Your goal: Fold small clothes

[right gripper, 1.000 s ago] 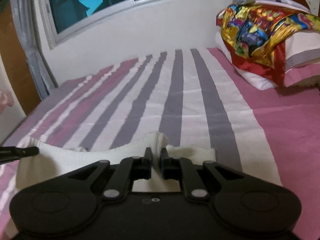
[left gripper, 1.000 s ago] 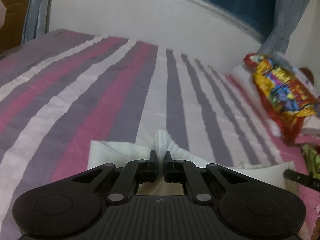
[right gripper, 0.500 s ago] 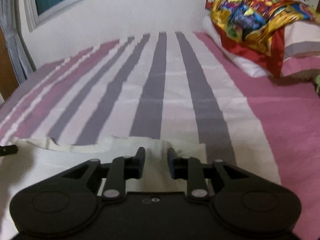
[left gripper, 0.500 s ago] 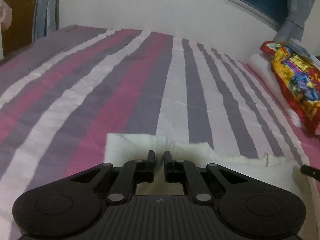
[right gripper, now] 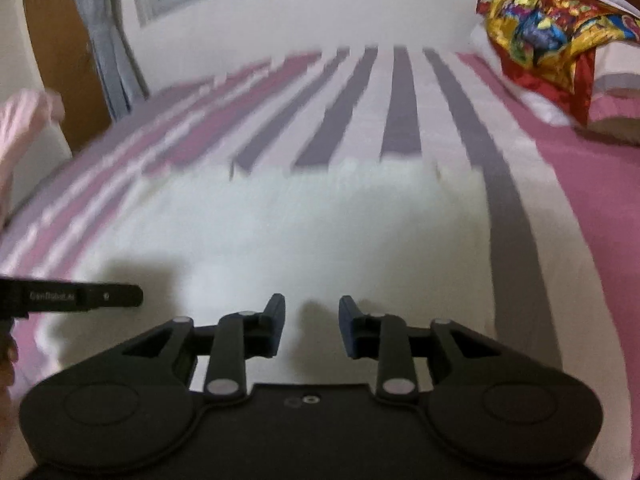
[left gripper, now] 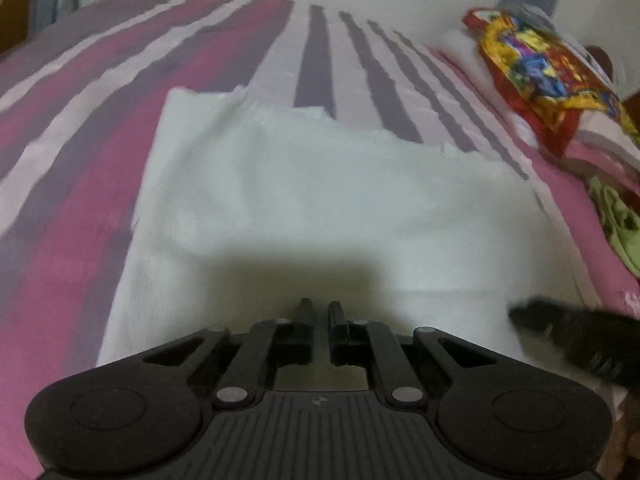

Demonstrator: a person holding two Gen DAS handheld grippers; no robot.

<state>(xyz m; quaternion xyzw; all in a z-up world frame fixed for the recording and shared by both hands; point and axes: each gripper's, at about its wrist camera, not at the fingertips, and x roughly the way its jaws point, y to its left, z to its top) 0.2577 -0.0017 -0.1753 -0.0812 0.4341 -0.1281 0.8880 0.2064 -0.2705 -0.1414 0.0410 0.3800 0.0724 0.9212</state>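
Two black two-finger grippers hang low over a white knitted garment (left gripper: 320, 200) spread flat on a bed.

The left gripper (left gripper: 320, 312) has its jaws drawn almost together with nothing visible between them, its tips above the near part of the cloth. The right gripper (right gripper: 311, 312) has jaws parted and opening, with only the cloth's surface showing through the gap and nothing gripped. Each tool's finger reaches into the other's view from the side. The white garment lies across the striped pink, purple and white bedsheet (left gripper: 120, 100), its far edge uneven. At the far right a shiny red and yellow patterned fabric (right gripper: 552, 36) drapes over pillows; a light green cloth (left gripper: 620, 224) lies nearer on the right. Grey curtains (right gripper: 104, 40) hang at the far left wall.
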